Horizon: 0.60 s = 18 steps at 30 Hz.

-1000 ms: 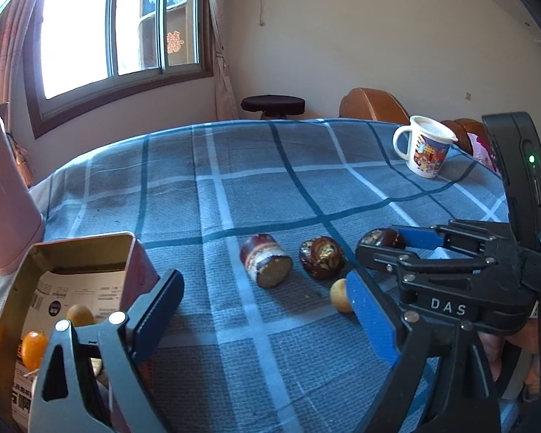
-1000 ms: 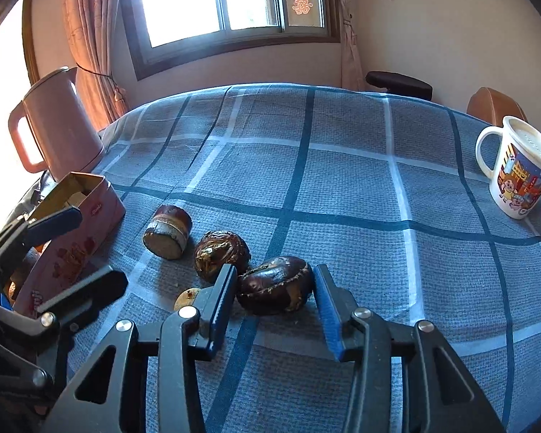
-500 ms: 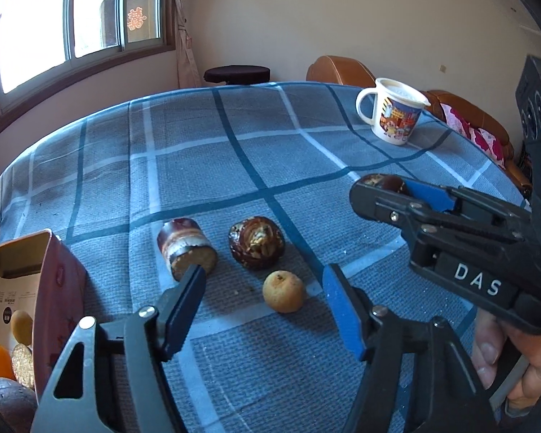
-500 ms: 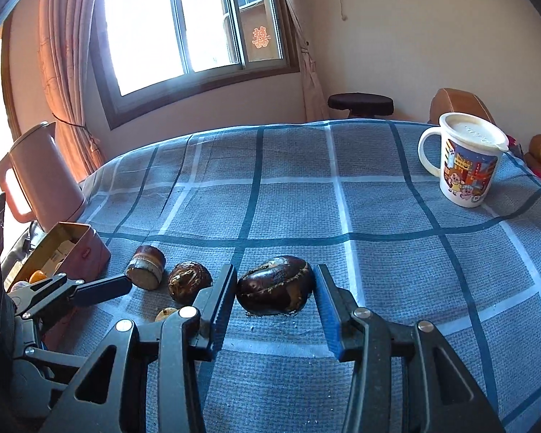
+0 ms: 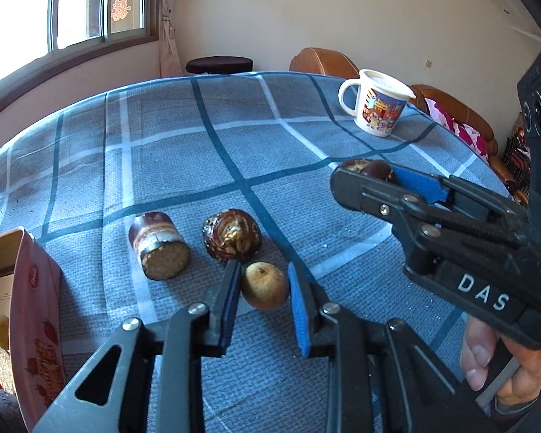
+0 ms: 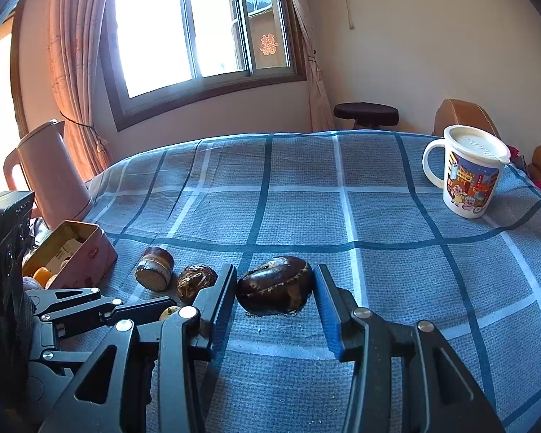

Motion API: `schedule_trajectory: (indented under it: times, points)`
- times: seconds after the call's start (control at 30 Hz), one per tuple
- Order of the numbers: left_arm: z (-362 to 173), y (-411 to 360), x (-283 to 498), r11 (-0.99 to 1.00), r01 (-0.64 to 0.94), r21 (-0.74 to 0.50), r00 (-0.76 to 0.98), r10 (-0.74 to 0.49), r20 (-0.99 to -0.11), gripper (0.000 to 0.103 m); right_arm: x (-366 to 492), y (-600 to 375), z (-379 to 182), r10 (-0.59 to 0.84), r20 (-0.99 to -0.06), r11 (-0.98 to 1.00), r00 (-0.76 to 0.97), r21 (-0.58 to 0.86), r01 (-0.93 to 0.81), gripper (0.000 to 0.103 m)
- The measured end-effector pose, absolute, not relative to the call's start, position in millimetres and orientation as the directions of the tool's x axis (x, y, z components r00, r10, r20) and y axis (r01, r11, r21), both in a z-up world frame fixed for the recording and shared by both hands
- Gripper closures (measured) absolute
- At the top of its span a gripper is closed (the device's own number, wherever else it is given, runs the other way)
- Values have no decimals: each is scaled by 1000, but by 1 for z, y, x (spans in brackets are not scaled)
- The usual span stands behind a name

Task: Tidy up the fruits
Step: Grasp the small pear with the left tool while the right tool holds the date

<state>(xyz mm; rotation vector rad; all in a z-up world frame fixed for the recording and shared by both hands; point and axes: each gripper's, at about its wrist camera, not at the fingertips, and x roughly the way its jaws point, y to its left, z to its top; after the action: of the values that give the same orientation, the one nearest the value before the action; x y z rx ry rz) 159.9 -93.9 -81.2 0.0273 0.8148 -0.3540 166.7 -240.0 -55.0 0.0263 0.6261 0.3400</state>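
Note:
A small yellow-brown fruit (image 5: 265, 285) lies on the blue checked cloth between the pads of my left gripper (image 5: 263, 288), which has closed in around it. Behind it lie a dark round fruit (image 5: 232, 235) and a cut brown cylinder-shaped piece (image 5: 158, 245). My right gripper (image 6: 275, 288) straddles a large dark oval fruit (image 6: 275, 284); its left pad touches the fruit, and a small gap shows at the right pad. The fruit rests on the cloth. A pink box (image 5: 36, 310) with fruits inside stands at the left.
A lidded cartoon mug (image 6: 469, 173) stands at the back right of the table. A pink kettle (image 6: 50, 173) stands at the left edge behind the box (image 6: 79, 252). Chairs and a dark stool (image 6: 366, 112) are beyond the table's far edge.
My left gripper has swung from the box towards the small yellow-brown fruit and its jaws have narrowed around it. My right gripper has stayed around the dark oval fruit.

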Motion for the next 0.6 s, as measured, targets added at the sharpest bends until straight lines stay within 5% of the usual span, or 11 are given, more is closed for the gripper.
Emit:
schedule_trajectory:
  times: [0.6]
  points:
    - [-63,-73,141,955,265,-133,744,-291,-601,75,149,-239,-44,342,-482,936,807,101,-336,57]
